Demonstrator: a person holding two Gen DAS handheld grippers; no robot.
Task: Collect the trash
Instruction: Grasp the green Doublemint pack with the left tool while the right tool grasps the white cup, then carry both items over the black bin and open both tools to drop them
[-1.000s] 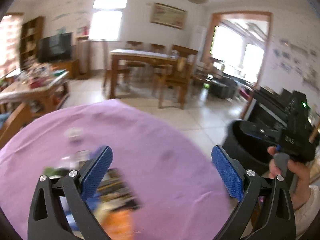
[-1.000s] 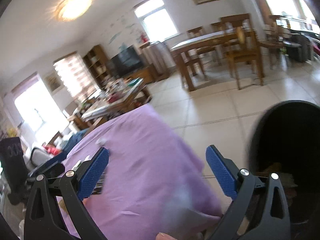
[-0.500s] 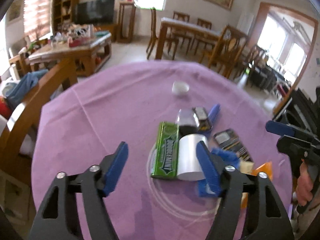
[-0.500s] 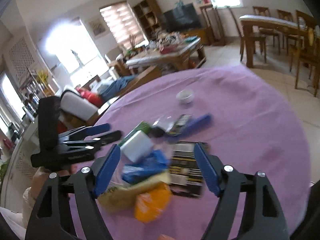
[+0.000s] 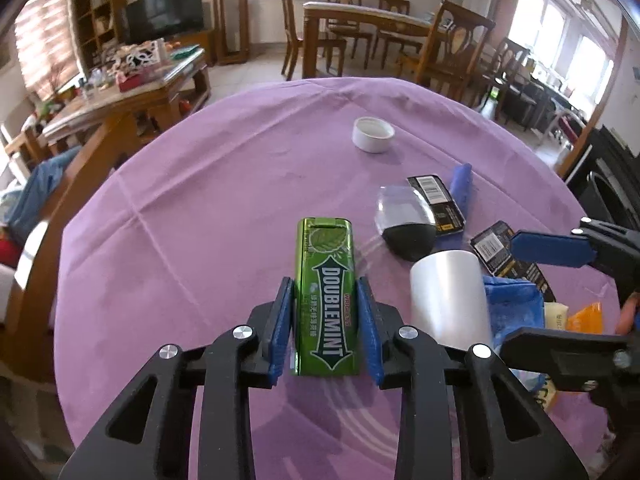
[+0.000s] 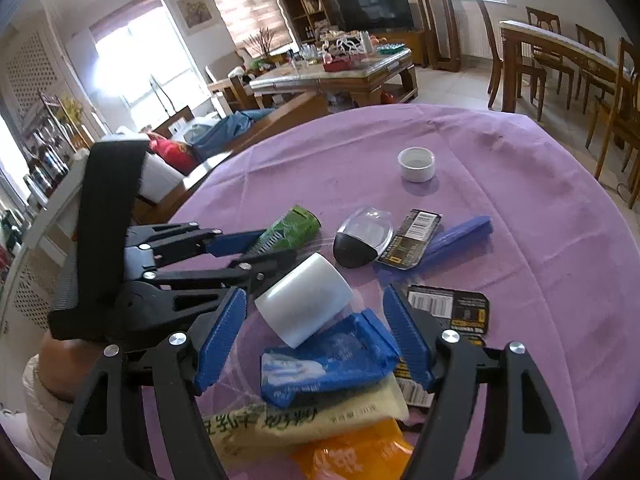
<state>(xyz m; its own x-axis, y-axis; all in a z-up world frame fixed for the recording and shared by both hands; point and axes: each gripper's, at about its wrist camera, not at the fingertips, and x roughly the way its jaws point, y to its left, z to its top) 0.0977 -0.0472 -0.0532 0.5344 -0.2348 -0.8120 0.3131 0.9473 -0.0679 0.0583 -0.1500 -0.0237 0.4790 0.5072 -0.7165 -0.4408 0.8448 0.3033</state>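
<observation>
So the left gripper (image 5: 326, 320) had just been closing and its blue pads sat snug against both long sides of the green Doublemint gum pack (image 5: 326, 296), which lay flat on the purple tablecloth (image 5: 200, 208). The right gripper (image 6: 316, 336) was closing too, jaws still apart, straddling a blue wrapper (image 6: 328, 360) on the trash pile, right beside a tipped white cup (image 6: 304, 300)

Right gripper (image 6: 314, 342) jaws just closing around a blue wrapper (image 6: 328, 360), white cup (image 6: 304, 300) on its side, left gripper (image 6: 260, 248) gripping a green gum pack (image 6: 290, 228), purple tablecloth (image 6: 520, 200)
</observation>
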